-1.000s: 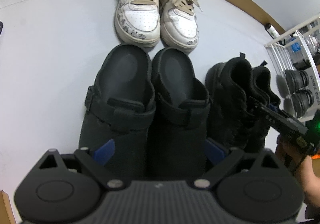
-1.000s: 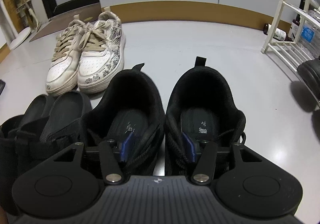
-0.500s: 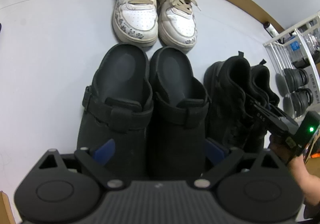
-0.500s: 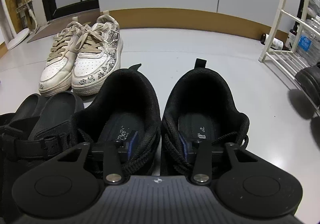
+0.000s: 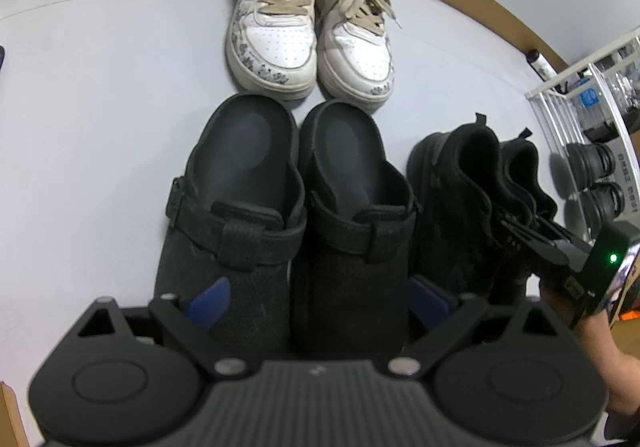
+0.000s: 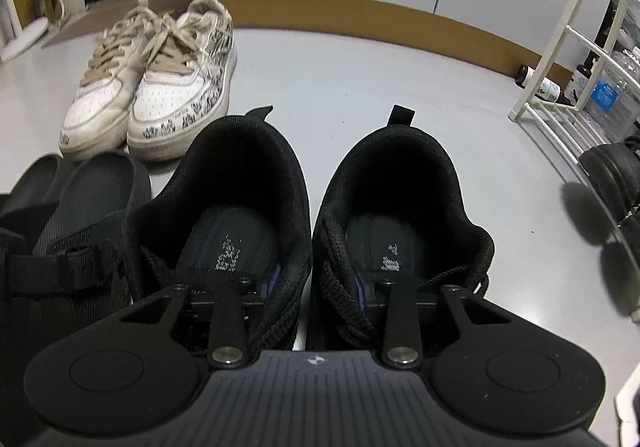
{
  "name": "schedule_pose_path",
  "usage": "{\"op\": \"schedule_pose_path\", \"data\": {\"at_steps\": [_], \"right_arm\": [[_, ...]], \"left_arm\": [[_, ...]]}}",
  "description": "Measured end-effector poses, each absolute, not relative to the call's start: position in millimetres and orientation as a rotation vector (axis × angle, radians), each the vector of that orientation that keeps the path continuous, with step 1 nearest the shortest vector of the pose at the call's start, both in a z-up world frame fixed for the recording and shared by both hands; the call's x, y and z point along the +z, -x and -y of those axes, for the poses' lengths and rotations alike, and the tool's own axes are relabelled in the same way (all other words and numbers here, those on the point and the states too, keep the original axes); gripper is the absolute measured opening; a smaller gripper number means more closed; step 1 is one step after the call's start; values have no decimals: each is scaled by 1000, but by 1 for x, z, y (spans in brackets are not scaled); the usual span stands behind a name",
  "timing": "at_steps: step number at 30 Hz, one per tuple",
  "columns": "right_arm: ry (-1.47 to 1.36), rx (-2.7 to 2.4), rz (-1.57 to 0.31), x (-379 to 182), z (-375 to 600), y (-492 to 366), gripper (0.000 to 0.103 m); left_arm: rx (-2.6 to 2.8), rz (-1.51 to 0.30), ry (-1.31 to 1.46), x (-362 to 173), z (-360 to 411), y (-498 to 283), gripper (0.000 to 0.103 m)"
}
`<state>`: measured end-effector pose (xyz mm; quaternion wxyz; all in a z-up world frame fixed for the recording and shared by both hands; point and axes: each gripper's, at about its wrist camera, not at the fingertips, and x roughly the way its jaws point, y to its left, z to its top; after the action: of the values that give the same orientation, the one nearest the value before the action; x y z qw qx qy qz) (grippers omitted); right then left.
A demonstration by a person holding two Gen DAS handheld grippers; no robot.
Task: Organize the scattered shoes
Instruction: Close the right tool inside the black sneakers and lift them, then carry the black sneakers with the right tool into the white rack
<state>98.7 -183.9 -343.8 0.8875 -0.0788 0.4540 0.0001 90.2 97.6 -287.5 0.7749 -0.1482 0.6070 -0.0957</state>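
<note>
Right wrist only, bottle (image 6: 538, 84) (lying flat)

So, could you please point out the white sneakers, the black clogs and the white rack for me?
white sneakers (image 5: 276, 43), left wrist view, on the left shoe's toe cap.
black clogs (image 5: 352, 243), left wrist view, on the right clog's strap.
white rack (image 6: 560, 43), right wrist view, on its slanted front post.

Clogs (image 5: 292, 215) lie between sneakers (image 5: 312, 27) beyond and trainers (image 5: 476, 199) beside.
</note>
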Motion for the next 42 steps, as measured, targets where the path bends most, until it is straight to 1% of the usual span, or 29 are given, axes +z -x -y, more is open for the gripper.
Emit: {"op": "schedule_pose_path", "data": {"at_steps": [2,5,6,10,20,42], "right_arm": [[180,9,-947,-345,182,-99,38],[174,46,-931,-346,186,-99,32],[171,63,-924,-346,187,-99,26],[115,106,-914,-342,198,-100,21],[-7,45,-818,-322,240,-103,19],[-38,-333,-516,-252,348,-135,18]], "left_arm": [[-201,-1307,320,-286,-99,-91,97],[-181,-1303,316,-286,-102,-92,97],[-181,-1305,314,-286,-102,-92,97],[-197,-1319,302,-288,-95,-92,97],[-210,-1328,287,-291,-87,-93,97],[-233,-1326,265,-290,-82,-92,97]]}}
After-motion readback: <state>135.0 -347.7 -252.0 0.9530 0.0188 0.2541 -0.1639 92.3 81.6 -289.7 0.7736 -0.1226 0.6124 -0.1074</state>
